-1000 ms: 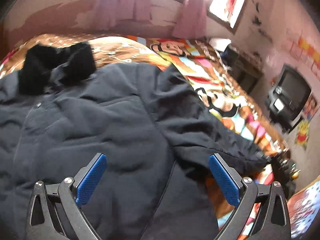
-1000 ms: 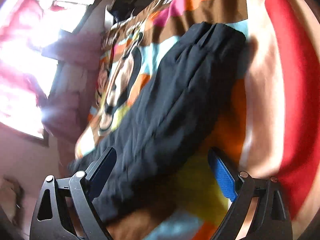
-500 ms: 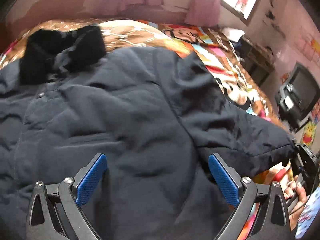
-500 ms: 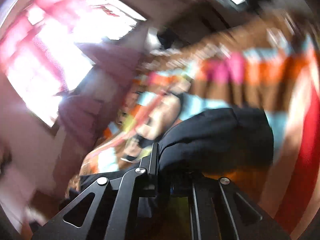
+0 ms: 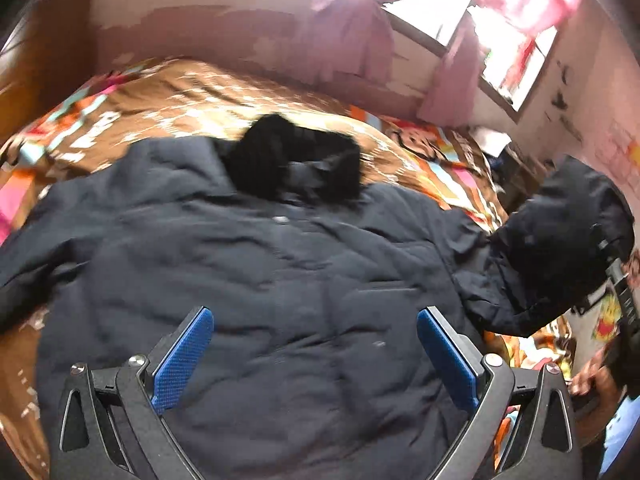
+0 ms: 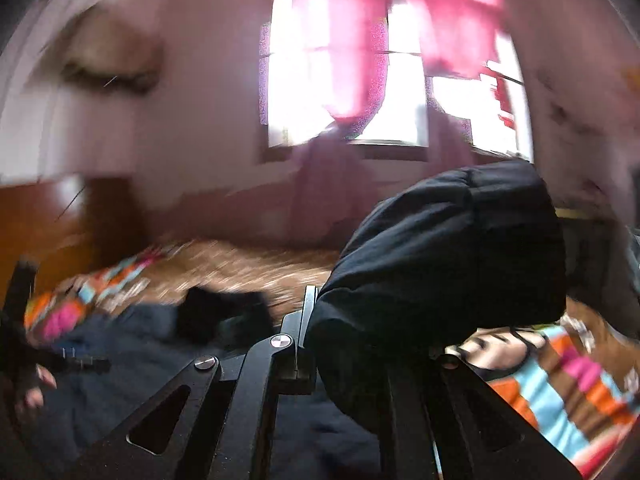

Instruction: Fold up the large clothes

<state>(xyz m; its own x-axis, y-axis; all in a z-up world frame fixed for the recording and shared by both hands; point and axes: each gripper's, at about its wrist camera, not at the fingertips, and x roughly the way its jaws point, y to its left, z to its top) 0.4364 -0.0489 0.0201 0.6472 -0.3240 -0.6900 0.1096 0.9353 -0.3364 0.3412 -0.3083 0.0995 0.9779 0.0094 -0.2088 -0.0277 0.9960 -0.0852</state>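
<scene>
Right gripper (image 6: 316, 332) pads were buried in the dark sleeve (image 6: 448, 264), so the contact itself couldn't be seen; the right jaw arm was mostly covered by the fabric; sleeve cuff not visible in either view. Right wrist view was smeared: bed cover (image 6: 240, 268), wall and the coat's black collar (image 6: 224, 314) had no readable detail; a gloved hand (image 6: 28, 380) at the left edge was cut off. In the left wrist view the coat (image 5: 280, 300) ran off the bottom and left edges; left gripper (image 5: 316, 356) bases were cropped; a hand (image 5: 588, 376) low right was blurred and partly out of frame; posters on the right wall were too small to read.
</scene>
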